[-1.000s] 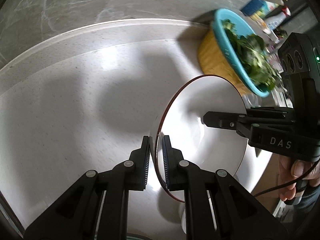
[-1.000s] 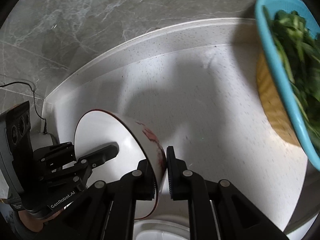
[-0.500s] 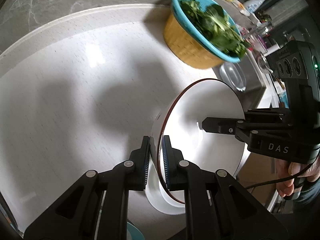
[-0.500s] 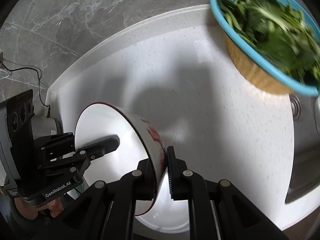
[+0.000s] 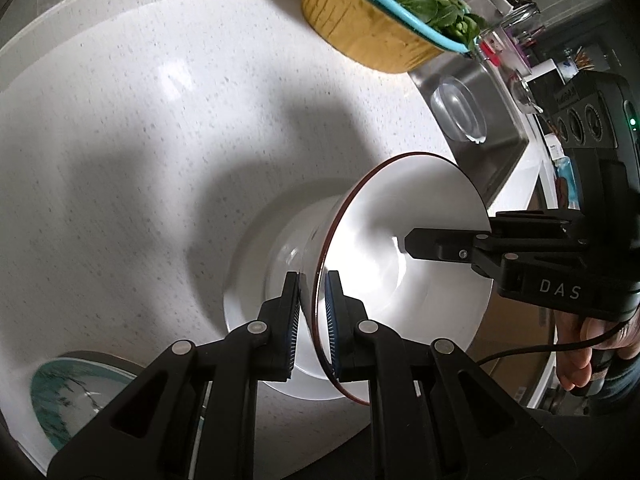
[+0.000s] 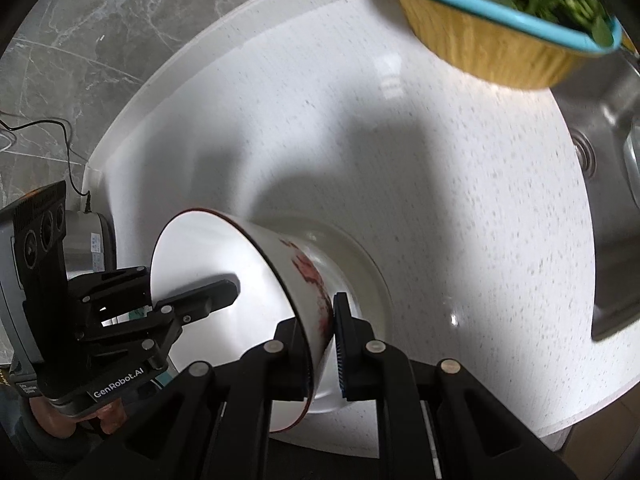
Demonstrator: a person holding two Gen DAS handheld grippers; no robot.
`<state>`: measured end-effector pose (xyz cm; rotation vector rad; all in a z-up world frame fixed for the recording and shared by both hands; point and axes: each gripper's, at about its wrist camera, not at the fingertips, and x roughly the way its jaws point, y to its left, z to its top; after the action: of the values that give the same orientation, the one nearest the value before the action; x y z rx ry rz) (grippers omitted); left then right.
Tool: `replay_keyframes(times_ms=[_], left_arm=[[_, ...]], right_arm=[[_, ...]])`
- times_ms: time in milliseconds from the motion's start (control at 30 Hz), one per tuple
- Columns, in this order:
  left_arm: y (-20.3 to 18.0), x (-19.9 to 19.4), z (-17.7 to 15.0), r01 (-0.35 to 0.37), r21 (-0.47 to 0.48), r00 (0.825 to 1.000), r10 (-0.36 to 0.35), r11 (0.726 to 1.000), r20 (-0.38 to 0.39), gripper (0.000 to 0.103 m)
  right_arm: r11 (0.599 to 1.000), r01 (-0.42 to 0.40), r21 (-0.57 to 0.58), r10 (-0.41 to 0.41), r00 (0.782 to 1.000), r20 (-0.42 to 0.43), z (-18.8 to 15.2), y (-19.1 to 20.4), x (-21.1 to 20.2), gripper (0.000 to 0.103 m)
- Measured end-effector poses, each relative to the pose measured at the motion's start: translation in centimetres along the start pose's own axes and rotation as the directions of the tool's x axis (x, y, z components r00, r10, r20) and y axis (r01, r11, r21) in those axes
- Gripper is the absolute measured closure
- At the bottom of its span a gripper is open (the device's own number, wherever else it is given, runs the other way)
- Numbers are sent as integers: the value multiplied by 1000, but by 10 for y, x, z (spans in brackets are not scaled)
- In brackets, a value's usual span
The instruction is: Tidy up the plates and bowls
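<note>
Both the left hand-held gripper [image 5: 312, 312] and right hand-held gripper [image 6: 322, 344] pinch the red-rimmed bowl [image 5: 404, 264] by its rim, just above the white plate [image 5: 248, 280] on the desk [image 5: 140, 140]; judging by this, stacking is underway, and the patterned plate [image 5: 76, 392] below-left is unsorted.

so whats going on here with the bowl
A person is holding one white bowl with both handheld grippers. The left gripper is shut on the rim nearest it, and the right gripper is shut on the opposite rim, beside the red pattern. The bowl sits over a white plate on the speckled counter; whether it touches the plate cannot be told. A basket of greens stands beyond, next to the sink.
</note>
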<state>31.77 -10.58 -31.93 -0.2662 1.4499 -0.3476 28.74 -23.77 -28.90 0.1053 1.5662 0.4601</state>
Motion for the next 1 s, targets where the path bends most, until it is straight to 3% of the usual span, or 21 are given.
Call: replay_keyframes(times_ms=[500, 733, 1000], left_arm=[[5, 15, -20, -39, -7, 999, 39, 999, 8, 93], [-4, 16, -22, -97, 27, 993, 95, 995, 73, 93], [4, 12, -23, -69, 3, 988, 68, 998, 141, 91]], right_arm=[[999, 27, -17, -27, 999, -27, -12, 2, 20, 91], [997, 60, -54, -61, 998, -5, -13, 7, 23, 91], [997, 64, -42, -64, 998, -1, -12, 3, 23, 92]])
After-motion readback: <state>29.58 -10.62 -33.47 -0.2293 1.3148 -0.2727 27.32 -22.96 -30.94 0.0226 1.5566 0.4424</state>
